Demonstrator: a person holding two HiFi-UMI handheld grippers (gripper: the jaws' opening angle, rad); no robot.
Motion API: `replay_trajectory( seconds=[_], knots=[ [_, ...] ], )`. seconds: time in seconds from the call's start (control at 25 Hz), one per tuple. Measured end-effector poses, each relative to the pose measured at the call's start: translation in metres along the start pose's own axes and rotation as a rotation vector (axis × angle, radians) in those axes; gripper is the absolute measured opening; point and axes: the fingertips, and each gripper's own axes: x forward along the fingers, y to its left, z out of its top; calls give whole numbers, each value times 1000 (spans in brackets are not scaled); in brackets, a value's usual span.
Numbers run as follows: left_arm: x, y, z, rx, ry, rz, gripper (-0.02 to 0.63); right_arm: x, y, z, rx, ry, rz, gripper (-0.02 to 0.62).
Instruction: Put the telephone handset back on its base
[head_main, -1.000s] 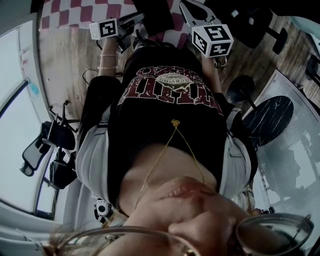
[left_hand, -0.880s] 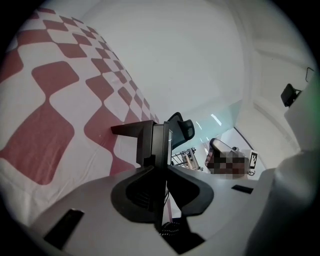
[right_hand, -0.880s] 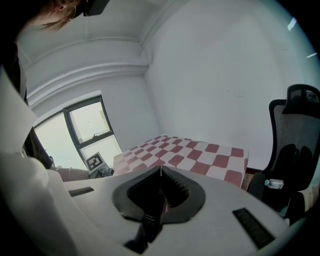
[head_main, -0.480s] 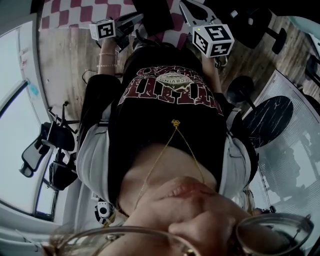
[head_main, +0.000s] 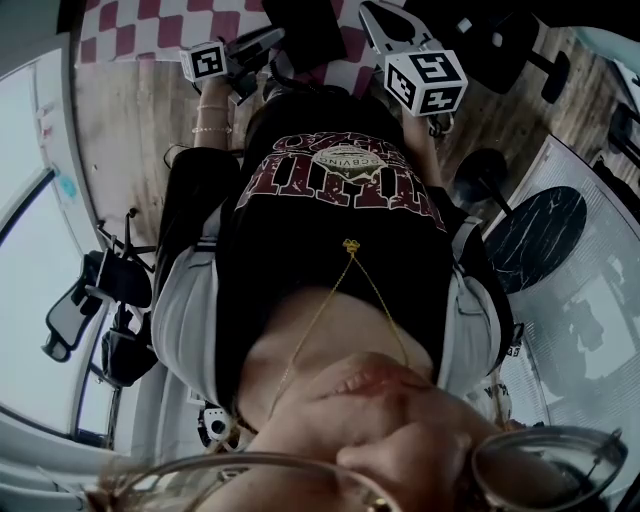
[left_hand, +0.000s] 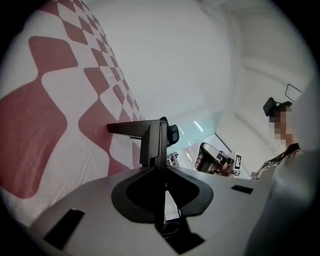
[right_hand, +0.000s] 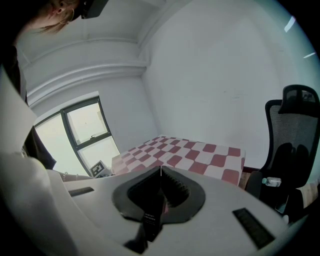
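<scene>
In the head view my left gripper (head_main: 262, 42) reaches over the checked tablecloth (head_main: 130, 25) at the top left. Its jaws have just been closing. In the left gripper view they pinch a thin black angular piece (left_hand: 151, 142), seen edge-on, which I take for the telephone handset. One arm of that piece runs toward the cloth (left_hand: 45, 115). A larger black object (head_main: 310, 25) lies on the table between both grippers; I cannot tell whether it is the base. My right gripper (head_main: 378, 18) hovers at the top right, and its jaws (right_hand: 161, 170) are shut on nothing.
A black office chair (right_hand: 292, 135) and a small bottle (right_hand: 271, 182) stand right of the table (right_hand: 200, 155). A round dark table (head_main: 540, 225) is at the right, another chair (head_main: 100, 290) at the left. A second person (left_hand: 282, 155) stands in the background.
The left gripper has tilted a little, its fingers swinging slightly toward the top of the head view. The right gripper has not moved.
</scene>
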Motion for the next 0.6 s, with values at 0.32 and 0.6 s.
replay_trajectory(
  seconds=[0.32, 0.6],
  knots=[
    [3, -1, 0, -10, 8, 51, 77, 4, 4, -2, 0, 6, 10, 21],
    [2, 2, 0, -3, -18, 161, 83, 14, 14, -1, -24, 17, 58, 21]
  ],
)
